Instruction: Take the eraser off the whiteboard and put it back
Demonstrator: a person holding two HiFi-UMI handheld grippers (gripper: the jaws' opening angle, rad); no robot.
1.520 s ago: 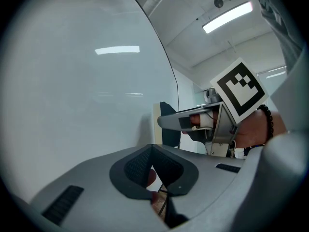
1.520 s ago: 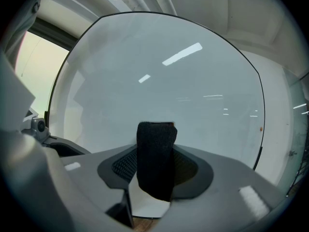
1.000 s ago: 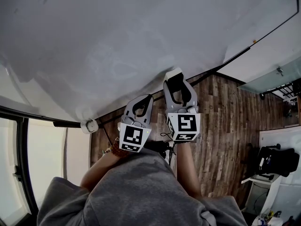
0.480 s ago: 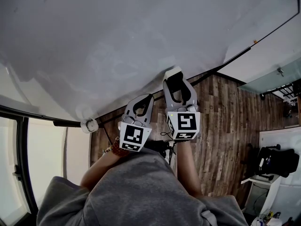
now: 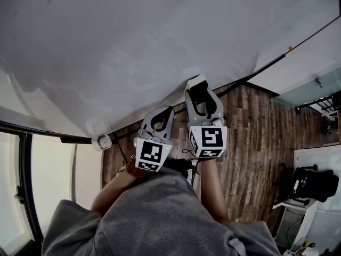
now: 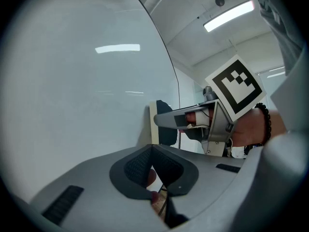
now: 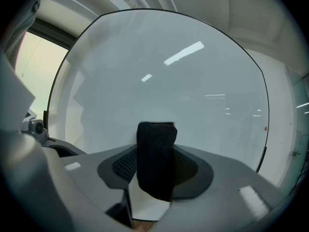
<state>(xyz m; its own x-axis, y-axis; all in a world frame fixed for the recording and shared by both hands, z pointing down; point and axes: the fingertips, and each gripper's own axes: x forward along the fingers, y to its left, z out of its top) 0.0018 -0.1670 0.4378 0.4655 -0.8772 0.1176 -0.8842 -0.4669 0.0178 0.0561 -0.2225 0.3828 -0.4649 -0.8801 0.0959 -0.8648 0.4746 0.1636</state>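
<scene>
nearest of the two, the left claw [image 6: 152,153] sits clenched on nothing, its pads pressed together, set a little back from the board and to the left of its partner. just beyond it the right claw [image 7: 157,175] reaches further forward and is clamped on the eraser [image 7: 155,149], one pad on each side of its narrow width. the eraser stands with its long axis upright, running along the board's face and not poking into it (black felt toward the camera in the right gripper view, a pale strip on the board side in the left gripper view). straight ahead of that lies the whiteboard [image 7: 193,81], filling everything past the jaws. the eraser's far side looks to be at the board's surface or just off it; i cannot tell which. so the coming move, as i judge it, turns on one line only: board dead ahead of the right claw, eraser already square to it, meaning a straight push in or pull out, with no turning needed.
</scene>
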